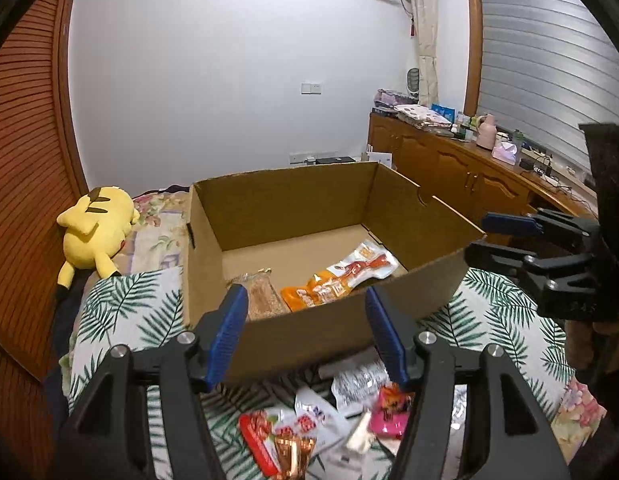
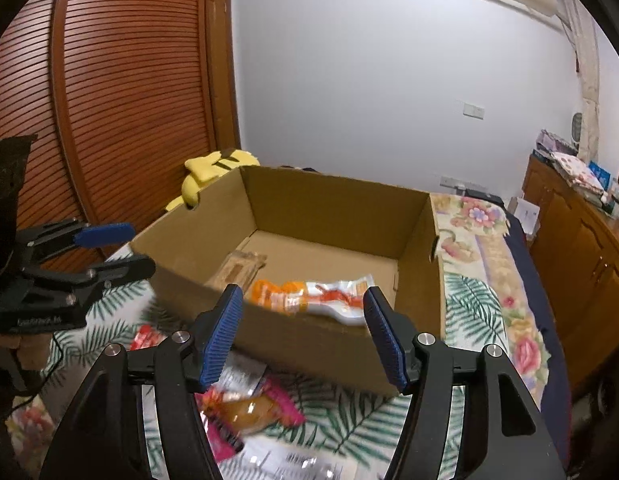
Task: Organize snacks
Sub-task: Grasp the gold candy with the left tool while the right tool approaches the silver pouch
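I am holding the right hand-held gripper (image 2: 303, 336) over the bed (image 2: 481, 304), its blue pads (image 2: 223, 336) standing apart with nothing between them. Ahead, the cardboard box (image 2: 309, 336) is holding an orange-and-white packet (image 2: 313, 298) and a brown packet (image 2: 239, 266). Blurred snack wrappers (image 2: 249, 408) are lying below. The left hand-held gripper (image 2: 121, 250) is hanging at the box's left.
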A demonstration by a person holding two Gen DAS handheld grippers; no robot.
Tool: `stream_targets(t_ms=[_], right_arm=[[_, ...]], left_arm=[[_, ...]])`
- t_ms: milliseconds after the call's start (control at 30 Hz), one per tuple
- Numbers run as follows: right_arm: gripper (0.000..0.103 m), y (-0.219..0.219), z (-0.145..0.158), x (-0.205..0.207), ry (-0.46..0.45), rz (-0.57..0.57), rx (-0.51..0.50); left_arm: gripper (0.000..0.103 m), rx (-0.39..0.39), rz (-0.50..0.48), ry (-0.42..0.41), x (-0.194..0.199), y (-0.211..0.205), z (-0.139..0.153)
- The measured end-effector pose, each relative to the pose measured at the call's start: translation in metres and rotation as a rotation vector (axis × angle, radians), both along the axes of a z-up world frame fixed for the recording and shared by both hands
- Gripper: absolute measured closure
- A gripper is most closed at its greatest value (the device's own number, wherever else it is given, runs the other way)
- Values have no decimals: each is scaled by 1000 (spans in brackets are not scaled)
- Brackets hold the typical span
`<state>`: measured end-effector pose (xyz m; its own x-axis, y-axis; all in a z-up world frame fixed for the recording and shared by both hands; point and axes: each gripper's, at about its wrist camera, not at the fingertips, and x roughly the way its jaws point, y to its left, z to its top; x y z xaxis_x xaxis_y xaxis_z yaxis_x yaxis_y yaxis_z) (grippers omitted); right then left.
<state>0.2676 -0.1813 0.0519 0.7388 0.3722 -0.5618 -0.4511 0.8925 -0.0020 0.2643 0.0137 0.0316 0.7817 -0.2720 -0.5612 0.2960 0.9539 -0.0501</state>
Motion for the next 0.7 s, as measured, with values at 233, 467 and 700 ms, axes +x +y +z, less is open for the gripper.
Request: stream_targets(t_ms=[233, 467, 700], right_arm=[[39, -16, -17, -44, 32, -31, 20], [39, -30, -55, -76, 87, -76, -2], [39, -41, -92, -96, 178, -102, 20]], left_arm=[[41, -6, 18, 28, -28, 15, -12], [41, 14, 21, 91, -49, 18, -45], [41, 28, 16, 156, -58, 19, -74]])
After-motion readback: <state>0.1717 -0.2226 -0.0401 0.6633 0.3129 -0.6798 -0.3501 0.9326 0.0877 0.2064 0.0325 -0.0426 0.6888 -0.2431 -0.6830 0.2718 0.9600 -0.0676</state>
